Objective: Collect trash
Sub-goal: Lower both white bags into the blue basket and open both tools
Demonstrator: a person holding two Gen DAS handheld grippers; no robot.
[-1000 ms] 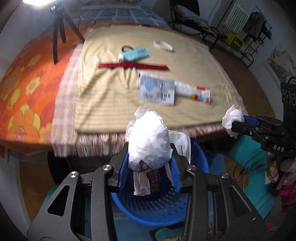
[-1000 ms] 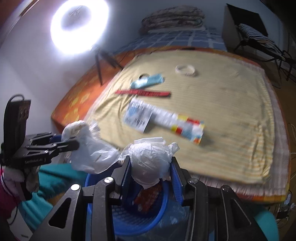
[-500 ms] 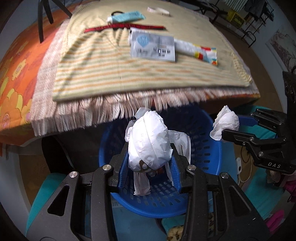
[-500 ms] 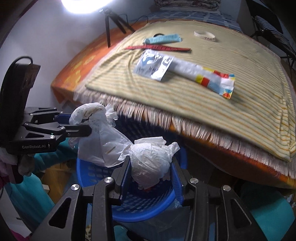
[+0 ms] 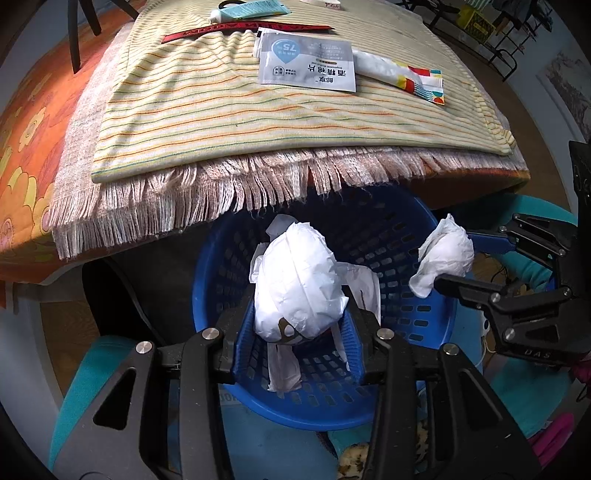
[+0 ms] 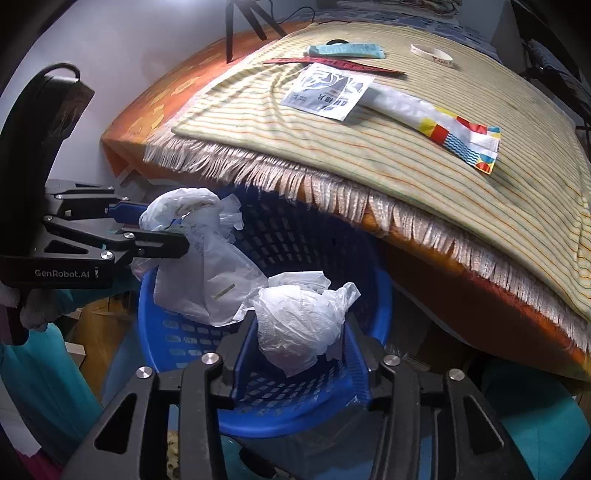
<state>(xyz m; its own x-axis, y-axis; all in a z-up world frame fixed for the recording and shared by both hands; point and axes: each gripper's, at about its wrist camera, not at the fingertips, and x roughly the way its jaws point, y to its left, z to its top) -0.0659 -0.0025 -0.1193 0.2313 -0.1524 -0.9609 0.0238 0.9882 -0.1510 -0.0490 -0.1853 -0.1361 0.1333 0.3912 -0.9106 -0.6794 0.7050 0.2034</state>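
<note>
My left gripper [image 5: 299,325] is shut on a crumpled white plastic bag [image 5: 299,284] and holds it over the blue perforated basket [image 5: 413,325]. It also shows in the right wrist view [image 6: 162,236] at the basket's left rim. My right gripper [image 6: 299,343] is shut on a second crumpled white bag [image 6: 295,325], above the basket [image 6: 295,236]. It also shows in the left wrist view [image 5: 458,258] with its bag [image 5: 443,254] over the basket's right rim.
The basket stands on the floor just below the fringed edge of a striped cloth [image 5: 221,122] on the bed. On the cloth lie a grey sachet [image 5: 306,66], a colourful wrapper [image 5: 406,77], a red strip [image 5: 243,29], a teal tube [image 5: 247,9] and a white band [image 6: 430,55].
Both grippers have come down from over the cloth to just above the basket, each still holding its bag. The basket now fills more of both views.
</note>
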